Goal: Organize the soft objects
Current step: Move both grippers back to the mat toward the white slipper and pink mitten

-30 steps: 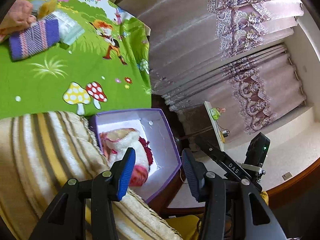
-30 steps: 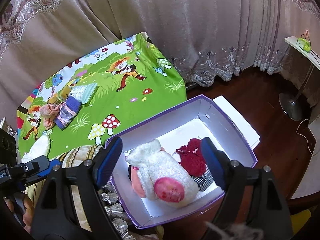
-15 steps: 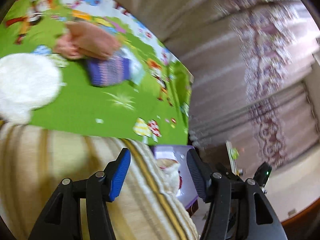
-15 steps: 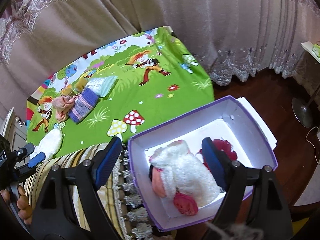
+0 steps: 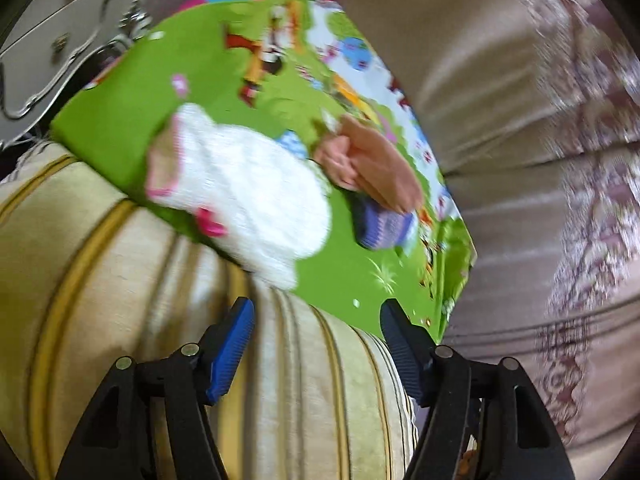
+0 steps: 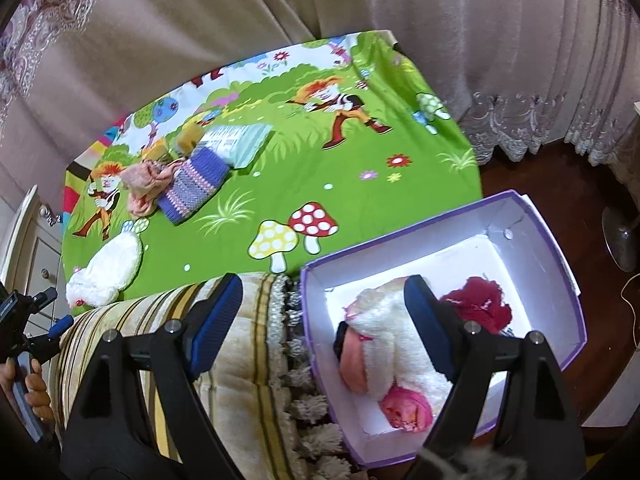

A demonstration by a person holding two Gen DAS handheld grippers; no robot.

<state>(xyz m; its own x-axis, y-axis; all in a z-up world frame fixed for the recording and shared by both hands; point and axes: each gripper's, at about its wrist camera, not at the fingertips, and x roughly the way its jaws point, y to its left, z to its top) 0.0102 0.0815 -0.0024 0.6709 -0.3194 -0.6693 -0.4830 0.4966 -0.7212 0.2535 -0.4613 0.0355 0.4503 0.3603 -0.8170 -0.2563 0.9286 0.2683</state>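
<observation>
L wrist view, blurred: left gripper [image 5: 316, 344] jaws spread wide, nothing between, above striped cushion [image 5: 160, 340]. White fluffy toy [image 5: 248, 196] at 12 o'clock of gripper on green play mat [image 5: 120, 120], touching cushion edge. Pink cloth [image 5: 372, 168] at 1 o'clock, overlapping purple knit item [image 5: 384, 226]. R wrist view: right gripper [image 6: 324, 320] jaws spread, empty, over the seam between cushion [image 6: 240, 360] and purple box [image 6: 560, 280]. In box: white-pink plush [image 6: 392, 340], dark red knit item [image 6: 476, 304] at its 2 o'clock, touching or not, can't tell. On mat [image 6: 320, 184]: white toy [image 6: 108, 272] at 9 o'clock, purple knit [image 6: 192, 184] and pink cloth [image 6: 146, 178] at 10 o'clock, touching.
</observation>
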